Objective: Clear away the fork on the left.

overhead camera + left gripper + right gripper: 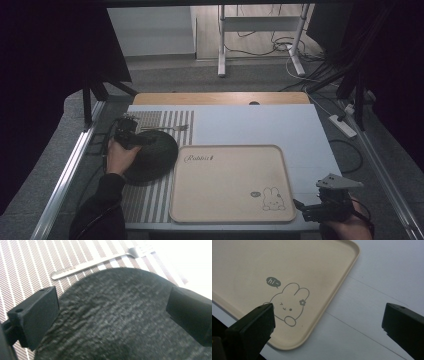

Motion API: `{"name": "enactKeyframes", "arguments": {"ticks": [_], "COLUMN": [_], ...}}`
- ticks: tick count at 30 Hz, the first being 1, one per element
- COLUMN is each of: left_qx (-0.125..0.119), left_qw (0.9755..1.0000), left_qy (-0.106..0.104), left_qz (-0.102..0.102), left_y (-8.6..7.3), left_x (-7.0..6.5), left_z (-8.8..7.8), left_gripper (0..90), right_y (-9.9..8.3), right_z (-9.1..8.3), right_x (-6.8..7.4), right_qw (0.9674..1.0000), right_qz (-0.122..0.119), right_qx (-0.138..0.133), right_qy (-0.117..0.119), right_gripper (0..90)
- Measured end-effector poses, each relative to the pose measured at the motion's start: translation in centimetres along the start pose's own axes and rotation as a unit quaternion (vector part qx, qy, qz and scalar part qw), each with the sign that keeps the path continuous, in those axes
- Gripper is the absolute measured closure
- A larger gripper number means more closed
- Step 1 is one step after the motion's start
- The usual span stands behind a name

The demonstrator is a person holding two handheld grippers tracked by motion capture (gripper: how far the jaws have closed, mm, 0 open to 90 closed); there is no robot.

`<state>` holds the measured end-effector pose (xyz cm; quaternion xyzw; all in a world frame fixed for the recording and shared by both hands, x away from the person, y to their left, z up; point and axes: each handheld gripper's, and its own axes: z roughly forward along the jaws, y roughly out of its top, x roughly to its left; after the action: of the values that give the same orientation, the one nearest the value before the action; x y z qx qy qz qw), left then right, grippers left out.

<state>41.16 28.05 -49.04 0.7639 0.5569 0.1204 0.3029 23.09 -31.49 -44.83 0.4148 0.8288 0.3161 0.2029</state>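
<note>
A round black textured plate (152,155) lies on the striped placemat (150,197) at the left, and the same plate (117,315) spreads under the left jaws. My left gripper (131,136) hovers over the plate's far left edge, open, nothing between its jaws. A metal fork (167,128) lies on the mat just beyond the plate; the fork (100,262) points toward the white surface. A beige tray (227,182) with a rabbit drawing sits in the middle. My right gripper (312,209) stands open at the tray's near right corner (312,337).
A white board (260,125) covers the tabletop, with a wooden strip (220,98) along its far edge. Metal rails (65,170) run down both sides. A power strip (342,125) and cables lie on the floor at the right.
</note>
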Motion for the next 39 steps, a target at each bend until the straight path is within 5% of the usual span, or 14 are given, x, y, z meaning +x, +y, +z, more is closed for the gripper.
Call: {"name": "enactKeyframes", "arguments": {"ticks": [17,19,21,25,26,31,39], "left_qx": [0.014,0.013,0.015,0.023,0.025,0.03,0.058], "left_qw": [0.9997,0.9996,0.9993,0.9986,0.9985,0.9979,0.996], "left_qy": [0.008,0.007,0.016,0.035,0.038,0.044,0.06], "left_qz": [-0.021,-0.024,-0.03,-0.031,-0.03,-0.037,-0.032], "left_y": [2.4,2.7,3.0,3.6,3.7,4.3,5.1], "left_x": [2.3,2.7,3.1,3.6,3.7,4.7,5.5], "left_z": [2.4,2.6,3.0,3.6,3.7,4.1,5.8], "left_gripper": [5.5,19.5,23.7,57.0,57.0,88.7,88.9], "right_y": [0.0,0.0,0.0,0.0,0.0,0.0,0.0], "right_z": [0.1,0.1,0.1,0.1,0.1,0.1,0.1], "right_x": [-0.1,-0.1,-0.1,-0.1,-0.1,-0.2,-0.1], "right_qw": [1.0,1.0,1.0,1.0,1.0,0.9999,0.9999], "right_qz": [0.003,0.005,0.005,0.006,0.006,0.005,0.004], "right_qx": [0.004,0.005,0.005,0.005,0.005,0.006,0.005], "right_qy": [0.003,0.004,0.004,0.006,0.006,0.006,0.008], "right_gripper": [0.0,0.0,0.0,0.0,0.0,0.0,0.0]}}
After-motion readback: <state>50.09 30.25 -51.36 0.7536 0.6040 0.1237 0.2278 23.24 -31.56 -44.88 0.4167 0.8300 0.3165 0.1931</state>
